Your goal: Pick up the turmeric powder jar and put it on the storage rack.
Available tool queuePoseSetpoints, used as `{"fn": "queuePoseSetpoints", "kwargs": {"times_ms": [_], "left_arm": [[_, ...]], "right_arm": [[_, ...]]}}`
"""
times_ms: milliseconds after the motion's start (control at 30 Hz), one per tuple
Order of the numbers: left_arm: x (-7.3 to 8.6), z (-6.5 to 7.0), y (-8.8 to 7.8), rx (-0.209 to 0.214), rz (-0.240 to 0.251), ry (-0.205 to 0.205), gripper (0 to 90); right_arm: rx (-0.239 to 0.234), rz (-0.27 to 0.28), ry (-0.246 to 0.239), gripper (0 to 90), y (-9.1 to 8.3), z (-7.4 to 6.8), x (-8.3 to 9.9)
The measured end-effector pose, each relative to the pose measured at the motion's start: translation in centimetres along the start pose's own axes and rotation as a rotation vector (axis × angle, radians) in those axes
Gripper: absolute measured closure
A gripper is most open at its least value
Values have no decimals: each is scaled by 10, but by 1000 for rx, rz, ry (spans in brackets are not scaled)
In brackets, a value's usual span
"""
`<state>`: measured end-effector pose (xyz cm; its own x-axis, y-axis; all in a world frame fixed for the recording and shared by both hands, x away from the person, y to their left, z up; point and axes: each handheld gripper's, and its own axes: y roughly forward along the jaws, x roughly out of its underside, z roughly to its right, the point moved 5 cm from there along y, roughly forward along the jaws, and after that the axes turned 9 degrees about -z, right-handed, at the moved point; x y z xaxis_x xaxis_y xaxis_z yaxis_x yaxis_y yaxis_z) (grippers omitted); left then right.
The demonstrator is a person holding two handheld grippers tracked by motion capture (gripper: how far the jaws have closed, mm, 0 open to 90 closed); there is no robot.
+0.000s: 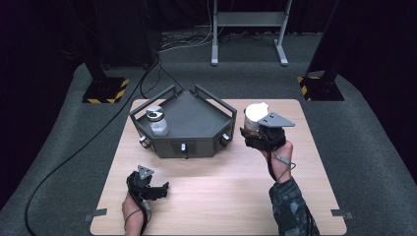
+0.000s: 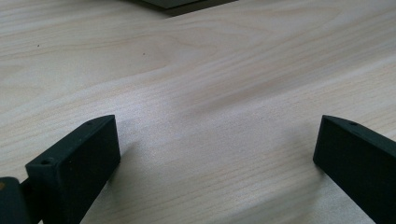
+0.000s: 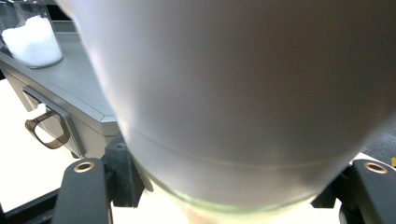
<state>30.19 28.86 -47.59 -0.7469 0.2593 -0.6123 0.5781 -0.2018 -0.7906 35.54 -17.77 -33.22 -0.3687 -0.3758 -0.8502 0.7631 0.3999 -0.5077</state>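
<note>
My right gripper (image 1: pixel 253 129) is shut on a glass jar of white material (image 1: pixel 255 114), held just right of the grey tray (image 1: pixel 216 105). In the right gripper view the jar (image 3: pixel 243 93) sits close up between the two jaws of that gripper (image 3: pixel 229 186). A second jar (image 1: pixel 157 120) with white contents and a metal lid stands in the tray's left corner and also appears far off in the right gripper view (image 3: pixel 32 39). My left gripper (image 1: pixel 162 191) rests low at the front left of the wooden table (image 1: pixel 221 172). Its jaws (image 2: pixel 217 149) stand wide apart over bare wood.
The tray's front wall carries small handles (image 3: pixel 49 130) and knobs (image 1: pixel 183 146). Beyond the table lie black cables (image 1: pixel 147 78), two posts on yellow-black bases (image 1: pixel 105 91) and a metal stand (image 1: pixel 248 29) on grey carpet.
</note>
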Motion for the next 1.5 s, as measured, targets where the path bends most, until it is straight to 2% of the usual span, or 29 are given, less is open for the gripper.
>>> {"fn": "queuePoseSetpoints", "kwargs": {"times_ms": [1500], "left_arm": [[0, 0, 0, 3, -1, 2, 4]], "right_arm": [[-108, -36, -15, 299, 53, -15, -34]]}}
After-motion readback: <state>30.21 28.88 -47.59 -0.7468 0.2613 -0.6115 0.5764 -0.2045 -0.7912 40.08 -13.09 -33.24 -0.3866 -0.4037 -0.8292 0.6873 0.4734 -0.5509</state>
